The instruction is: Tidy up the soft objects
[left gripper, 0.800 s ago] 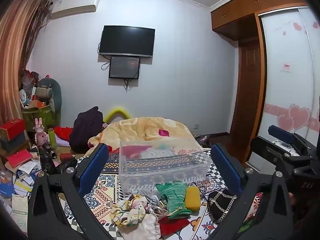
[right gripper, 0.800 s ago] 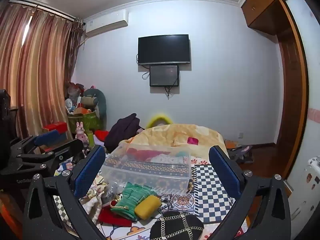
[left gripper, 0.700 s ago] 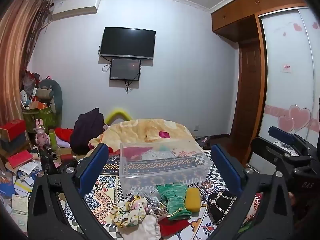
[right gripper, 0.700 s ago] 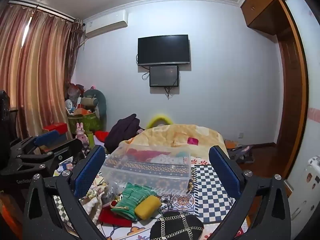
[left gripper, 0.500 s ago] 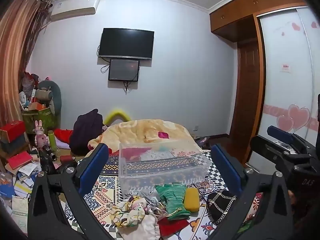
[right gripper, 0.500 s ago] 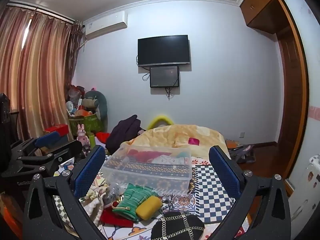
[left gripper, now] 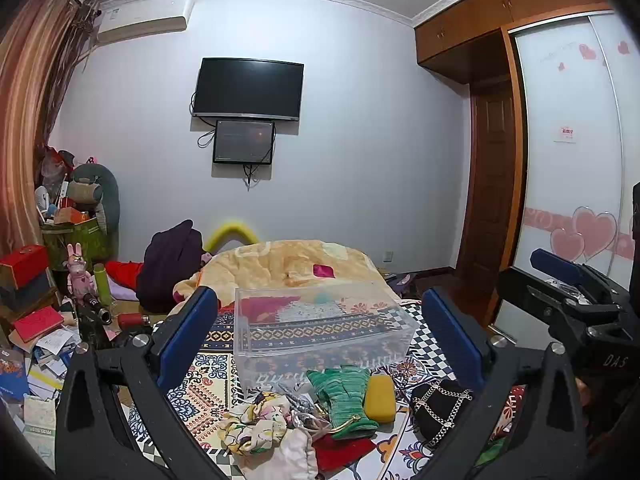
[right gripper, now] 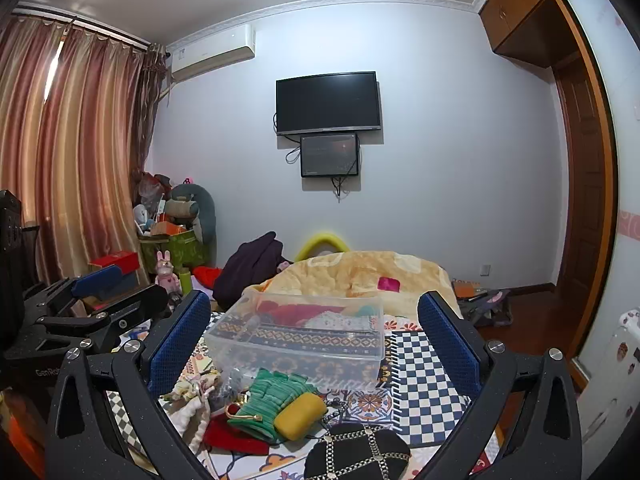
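A clear plastic bin point(left gripper: 320, 322) point(right gripper: 300, 332) sits on the patterned bedspread. In front of it lie soft items: a green glove point(left gripper: 346, 398) point(right gripper: 276, 396), a yellow sponge point(left gripper: 379, 393) point(right gripper: 301, 416), a floral cloth point(left gripper: 256, 426), a red cloth point(left gripper: 344, 452) and a black chain-trimmed pouch point(left gripper: 438, 406) point(right gripper: 360, 456). My left gripper point(left gripper: 320, 340) is open and empty, held above the pile. My right gripper point(right gripper: 314, 340) is open and empty, to the right of the left one.
A yellow blanket point(left gripper: 280, 264) is heaped beyond the bin. A dark garment point(left gripper: 172, 264) lies at the bed's left. Boxes, books and toys clutter the left side point(left gripper: 36, 320). A wardrobe with sliding doors point(left gripper: 568, 160) stands at right.
Both views have shifted very slightly; the grippers stay open and nothing on the bed has moved.
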{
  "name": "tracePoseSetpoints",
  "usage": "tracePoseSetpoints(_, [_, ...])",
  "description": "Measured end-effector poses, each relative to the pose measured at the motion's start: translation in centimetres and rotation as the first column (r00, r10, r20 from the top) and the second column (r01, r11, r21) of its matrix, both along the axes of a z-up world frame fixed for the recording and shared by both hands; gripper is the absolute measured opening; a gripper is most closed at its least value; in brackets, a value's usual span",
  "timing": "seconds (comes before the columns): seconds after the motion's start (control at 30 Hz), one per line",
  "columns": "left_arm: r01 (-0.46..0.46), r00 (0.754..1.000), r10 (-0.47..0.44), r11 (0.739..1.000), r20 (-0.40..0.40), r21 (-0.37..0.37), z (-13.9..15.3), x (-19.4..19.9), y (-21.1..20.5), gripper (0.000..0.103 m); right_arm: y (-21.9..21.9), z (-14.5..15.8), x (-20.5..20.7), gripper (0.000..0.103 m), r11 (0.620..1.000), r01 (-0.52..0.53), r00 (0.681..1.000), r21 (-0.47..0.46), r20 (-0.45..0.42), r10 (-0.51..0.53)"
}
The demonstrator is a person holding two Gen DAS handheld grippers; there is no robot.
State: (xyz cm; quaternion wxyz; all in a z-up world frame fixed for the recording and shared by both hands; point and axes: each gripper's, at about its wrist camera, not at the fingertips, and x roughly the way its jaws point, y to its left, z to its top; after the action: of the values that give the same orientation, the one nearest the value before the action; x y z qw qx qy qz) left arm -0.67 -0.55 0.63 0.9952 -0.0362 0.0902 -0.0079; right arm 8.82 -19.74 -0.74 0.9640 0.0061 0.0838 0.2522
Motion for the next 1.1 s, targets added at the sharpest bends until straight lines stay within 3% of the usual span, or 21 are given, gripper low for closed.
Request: tracePoseSetpoints(1.1, [0.007,1.0,-0.007,1.0,-0.001,-0.006,0.03,-0.19,0.1,0.103,0.26,-0.01,-0.2,0.103,1.0,-0.003,1.0,0.004,0.004,0.003])
